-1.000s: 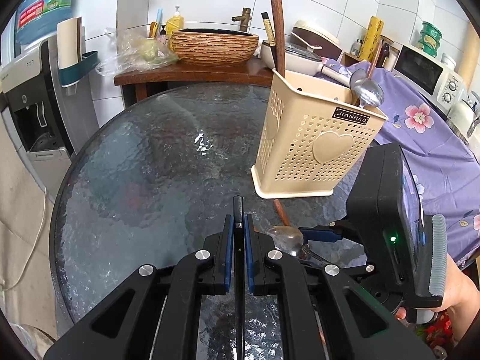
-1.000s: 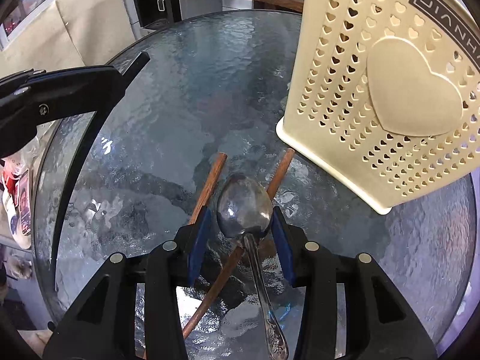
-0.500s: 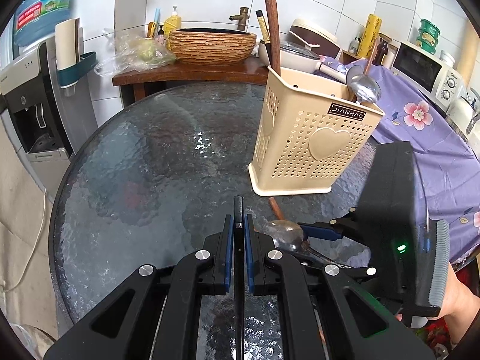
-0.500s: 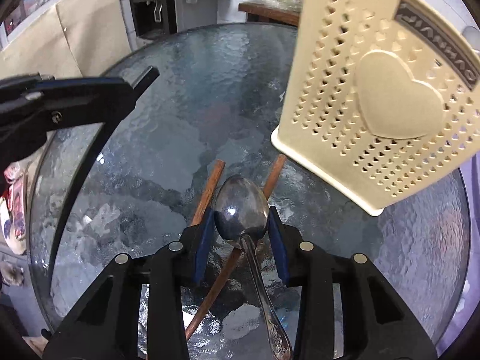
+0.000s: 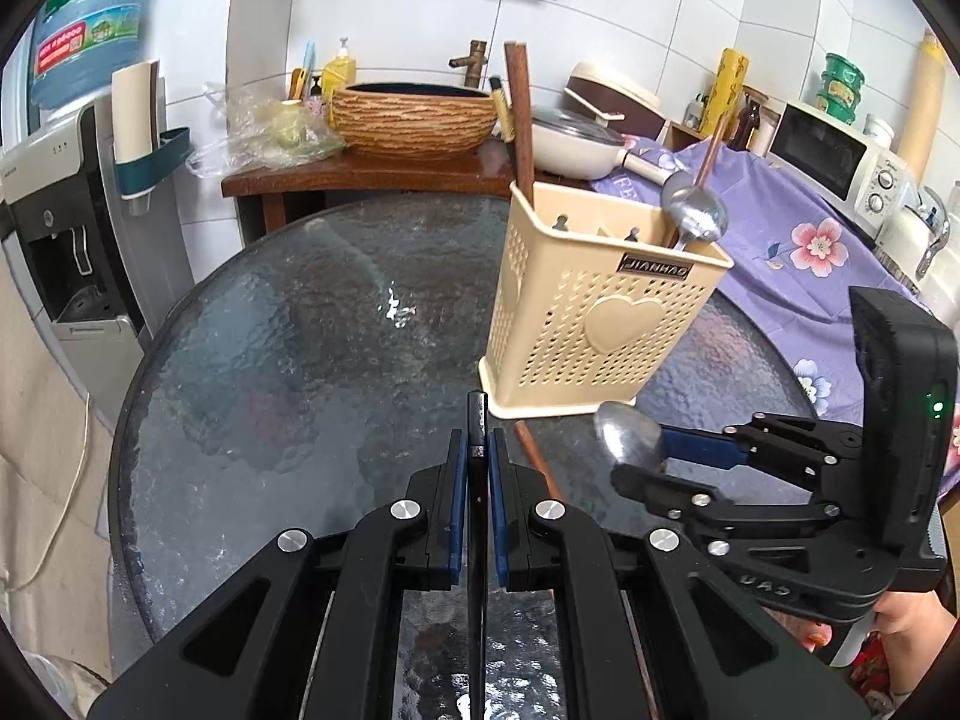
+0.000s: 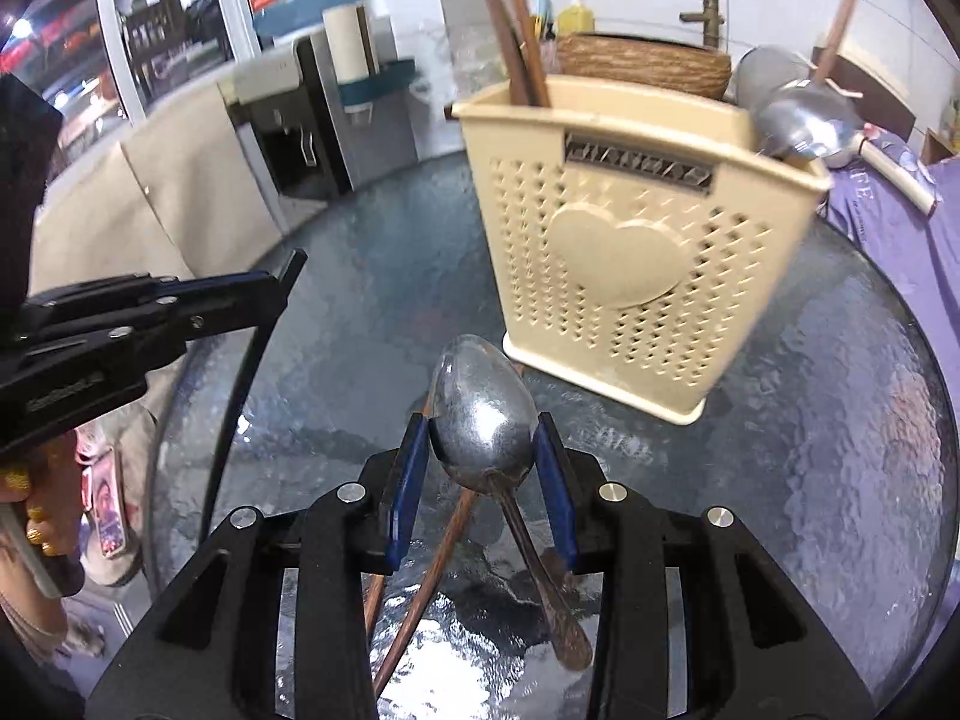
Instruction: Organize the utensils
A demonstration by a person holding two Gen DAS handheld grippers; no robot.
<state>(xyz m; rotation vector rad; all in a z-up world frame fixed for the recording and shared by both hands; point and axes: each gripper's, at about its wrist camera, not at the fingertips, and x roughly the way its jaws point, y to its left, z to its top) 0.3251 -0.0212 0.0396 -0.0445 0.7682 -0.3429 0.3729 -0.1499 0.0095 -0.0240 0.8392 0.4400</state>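
The tidying job looks partly done. The cream plastic holder with little heart-shaped holes is standing on the round dark glass desk, toward its far right edge. Some things are already sitting inside it: brown wooden chopsticks poking up at one end, and a big shiny metal spoon with a wooden handle at the other end.

The right gripper is holding a shiny silver metal spoon by its bowl, with one blue pad on each side. The spoon is in the air above the desk, just in front of the holder, with its handle hanging down. It is smooth and bright, so it might slip.

Two more brown wooden chopsticks are lying on the desk near the front edge, under the gripper. They are waiting to go in, I think.

The left gripper is pinching its fingers tight on a thin black stick. I cannot tell what this stick is.
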